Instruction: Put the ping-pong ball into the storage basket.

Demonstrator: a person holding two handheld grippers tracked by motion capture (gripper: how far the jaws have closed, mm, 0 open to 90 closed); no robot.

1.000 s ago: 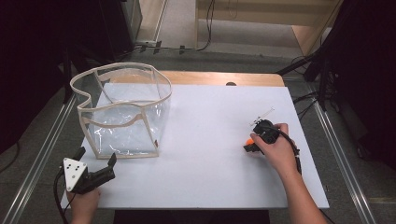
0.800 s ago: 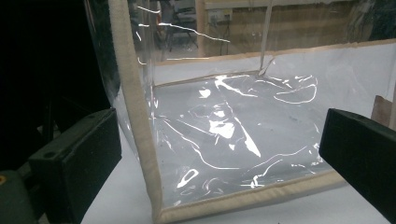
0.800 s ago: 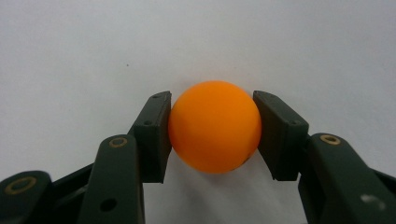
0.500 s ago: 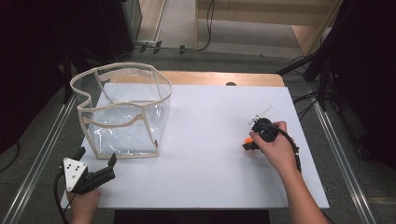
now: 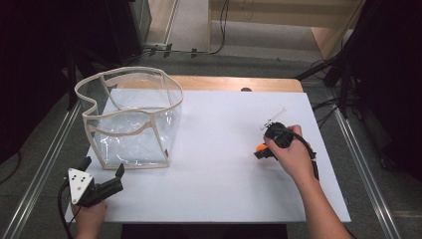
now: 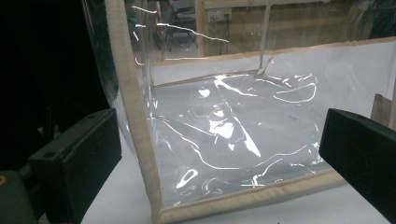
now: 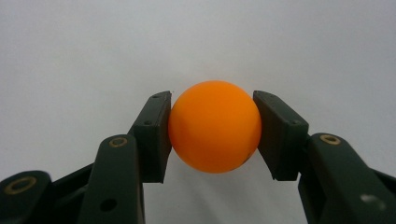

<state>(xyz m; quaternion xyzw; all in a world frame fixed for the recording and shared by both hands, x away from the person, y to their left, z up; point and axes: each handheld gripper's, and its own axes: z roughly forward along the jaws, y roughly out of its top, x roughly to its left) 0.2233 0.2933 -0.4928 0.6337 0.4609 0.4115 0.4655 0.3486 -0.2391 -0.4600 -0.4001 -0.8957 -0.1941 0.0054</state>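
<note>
An orange ball (image 7: 214, 126) sits between the two jaws of my right gripper (image 7: 214, 133), which is shut on it just over the white table. From above, the same ball (image 5: 260, 148) peeks out under the right hand at the table's right side, where the right gripper (image 5: 263, 149) points down. A clear plastic bag with beige trim (image 5: 130, 117) stands open at the back left. My left gripper (image 5: 103, 169) rests open near the front left corner, aimed at the bag's near corner (image 6: 140, 135), jaws wide apart with nothing between them.
The white table top (image 5: 214, 164) stretches between the bag and the right hand. A wooden strip (image 5: 239, 83) runs along the far edge. Metal rails (image 5: 358, 164) flank both sides, and cables lie on the floor beyond.
</note>
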